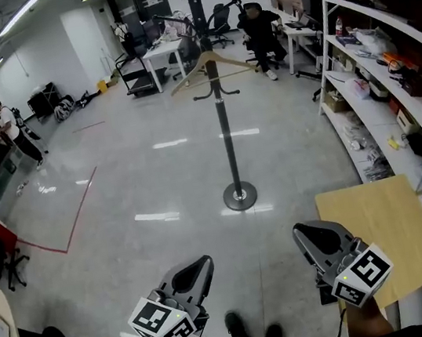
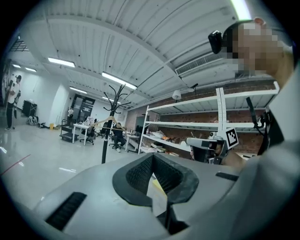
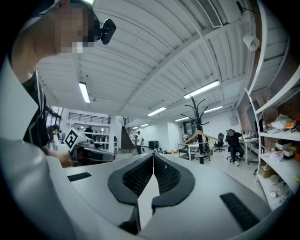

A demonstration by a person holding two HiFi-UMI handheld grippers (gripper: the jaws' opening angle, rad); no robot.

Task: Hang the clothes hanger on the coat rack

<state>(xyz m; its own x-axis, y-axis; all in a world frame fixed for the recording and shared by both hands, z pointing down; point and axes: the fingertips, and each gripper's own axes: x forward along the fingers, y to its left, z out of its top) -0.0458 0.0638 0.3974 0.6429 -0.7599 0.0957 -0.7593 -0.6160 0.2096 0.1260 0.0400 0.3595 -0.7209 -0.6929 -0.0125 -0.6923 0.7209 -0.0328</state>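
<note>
On the coat rack (image 1: 224, 122) across the floor, we see the clothes hanger (image 1: 194, 69) hanging. Near our body, our left claw (image 1: 205, 263) and right claw (image 1: 299, 230) are both closed on nothing.

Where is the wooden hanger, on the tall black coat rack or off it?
On it. The light wooden clothes hanger hangs high on the tall black metal coat rack.

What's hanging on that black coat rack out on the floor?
One bare wooden hanger on the coat rack, no clothes. Its hook, against the pole, is too small to make out.
</note>
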